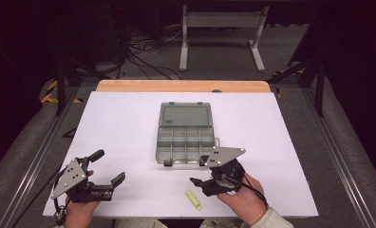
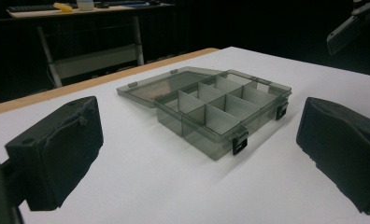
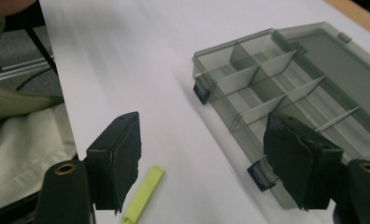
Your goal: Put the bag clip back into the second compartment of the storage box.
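A smoky clear compartment box [image 1: 186, 142] lies open in the middle of the white table [image 1: 129, 118], its lid [image 1: 185, 115] folded flat to the far side and its several cells empty. A small yellow-green stick [image 1: 193, 200] lies near the front edge. My right gripper [image 1: 200, 170] hovers just above and beside the stick, by the box's front right corner, jaws open and nothing between them. In the right gripper view the stick [image 3: 143, 193] lies on the table under the left jaw. My left gripper [image 1: 108, 166] stands open at the front left, facing the box [image 2: 220, 112].
A wooden strip [image 1: 183, 86] borders the table's far edge. Behind it a white frame [image 1: 221, 33] and cables sit on the floor. Metal rails run along both sides. The person's trousers [image 3: 19, 140] show just beyond the near edge.
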A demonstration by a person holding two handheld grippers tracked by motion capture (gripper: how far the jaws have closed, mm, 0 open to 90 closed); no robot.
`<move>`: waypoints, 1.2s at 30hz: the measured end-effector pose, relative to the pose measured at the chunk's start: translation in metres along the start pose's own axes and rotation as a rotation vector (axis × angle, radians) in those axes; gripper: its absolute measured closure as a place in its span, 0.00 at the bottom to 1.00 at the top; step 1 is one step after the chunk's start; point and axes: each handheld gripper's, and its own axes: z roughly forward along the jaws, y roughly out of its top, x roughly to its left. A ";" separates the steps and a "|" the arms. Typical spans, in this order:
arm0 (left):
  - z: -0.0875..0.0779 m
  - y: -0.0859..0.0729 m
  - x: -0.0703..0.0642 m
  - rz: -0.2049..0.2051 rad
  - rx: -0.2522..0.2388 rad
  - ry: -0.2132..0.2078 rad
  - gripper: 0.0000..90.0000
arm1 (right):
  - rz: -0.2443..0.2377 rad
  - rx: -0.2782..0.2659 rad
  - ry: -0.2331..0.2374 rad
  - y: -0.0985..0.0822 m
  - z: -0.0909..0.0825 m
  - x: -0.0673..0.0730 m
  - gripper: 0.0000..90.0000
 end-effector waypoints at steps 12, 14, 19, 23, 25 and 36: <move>0.000 0.000 0.000 0.000 0.001 0.000 0.01 | 0.001 0.150 0.056 0.000 0.015 0.002 0.32; 0.000 0.000 0.000 0.000 0.000 0.000 0.01 | 0.003 0.172 0.066 -0.001 0.018 0.002 0.32; 0.000 0.000 0.000 0.001 -0.001 -0.002 0.01 | 0.000 0.200 0.074 -0.002 0.023 0.003 0.32; 0.000 0.000 0.000 0.001 0.001 -0.002 0.01 | 0.006 0.226 0.088 -0.005 0.029 0.004 0.33; 0.000 0.000 0.000 0.000 0.000 -0.001 0.01 | 0.006 0.223 0.090 -0.007 0.033 0.005 0.36; -0.001 0.000 0.000 0.000 -0.002 -0.001 0.01 | 0.030 0.227 0.124 -0.017 0.051 0.009 0.42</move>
